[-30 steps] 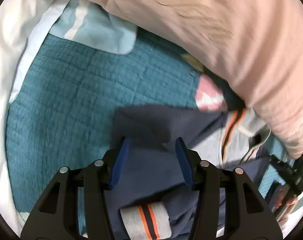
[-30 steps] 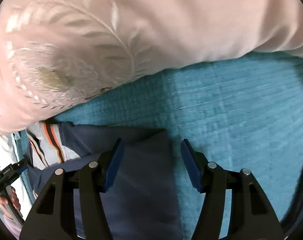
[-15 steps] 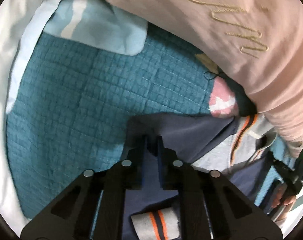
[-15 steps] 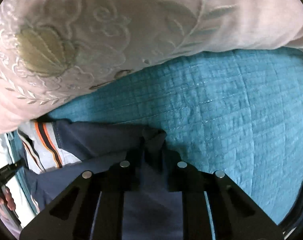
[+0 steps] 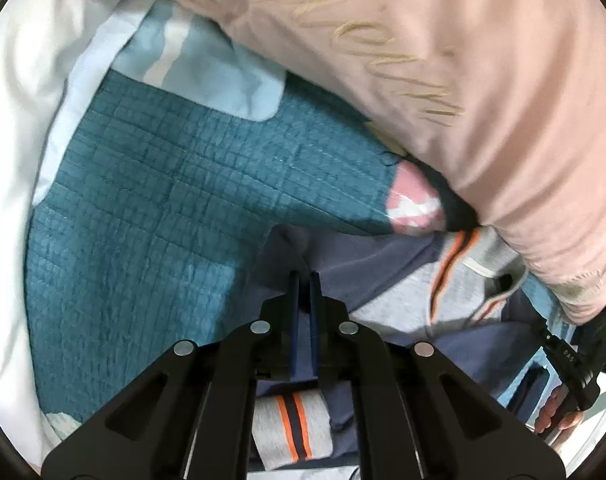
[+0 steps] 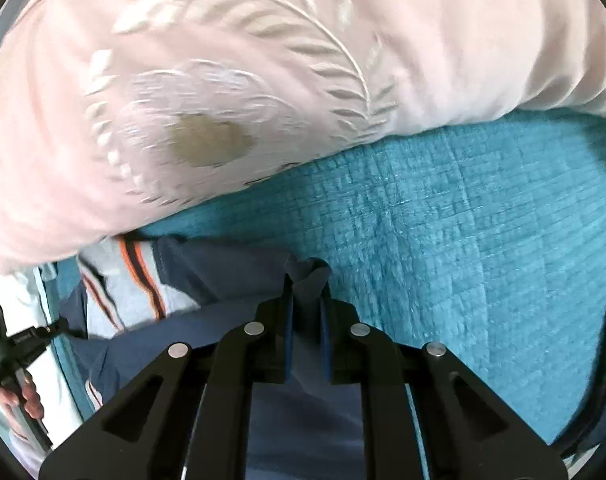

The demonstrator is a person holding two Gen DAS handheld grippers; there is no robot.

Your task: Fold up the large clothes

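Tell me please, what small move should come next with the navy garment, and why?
Probably lift both corners together, then carry them across to make the fold. The left gripper and the right gripper have just been closing, and each now pinches an edge of the navy garment. It lies on the teal quilt, and the pink duvet bulges close behind it.

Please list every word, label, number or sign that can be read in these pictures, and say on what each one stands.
Gold cursive embroidery on the pink pillow: blurred, unreadable.
Small white lettering on the right claw, seen in the left wrist view: too small to read.
Navy and grey garment: only stripes, no text.
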